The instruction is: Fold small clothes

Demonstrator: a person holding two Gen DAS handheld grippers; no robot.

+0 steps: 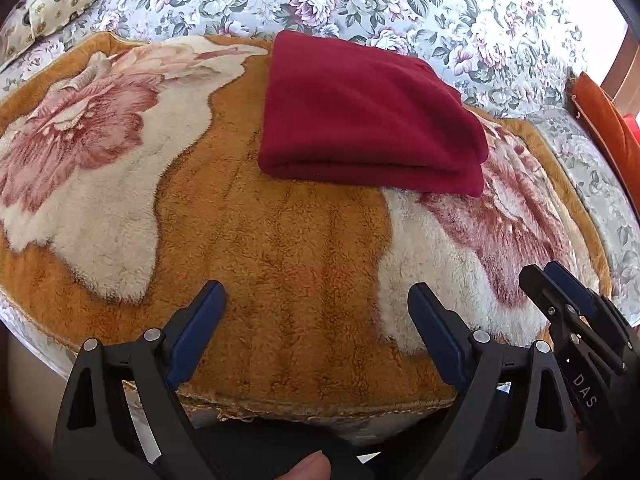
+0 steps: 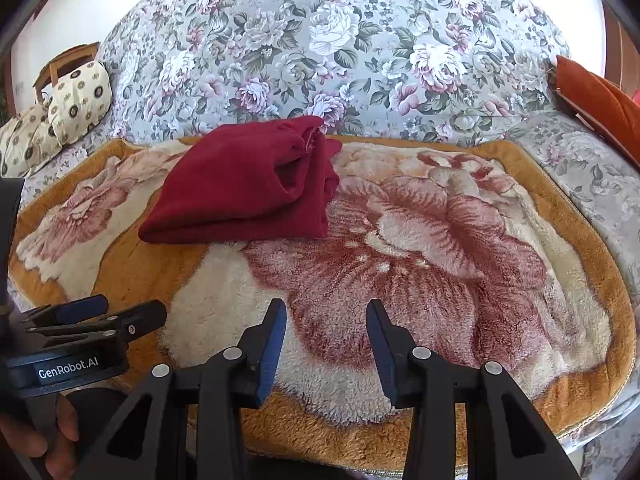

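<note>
A dark red garment (image 1: 368,120) lies folded into a thick rectangle on the far part of a plush orange blanket (image 1: 280,260) with big pink flowers. In the right wrist view the red garment (image 2: 240,188) sits left of centre, its bunched layers showing at its right end. My left gripper (image 1: 316,286) hovers wide open over the blanket's near part, well short of the garment, nothing between its fingers. My right gripper (image 2: 326,304) is open about half way and empty, over the blanket (image 2: 440,240). Each gripper shows at the edge of the other's view: the right gripper (image 1: 544,270) and the left gripper (image 2: 132,306).
The blanket covers a floral sofa seat, with the sofa back (image 2: 320,40) behind. Cream patterned pillows (image 2: 80,96) lie at the far left and an orange cushion (image 2: 596,96) at the far right. The blanket's frayed near edge (image 1: 280,408) hangs at the seat front. A person's hand (image 2: 48,432) holds the left gripper.
</note>
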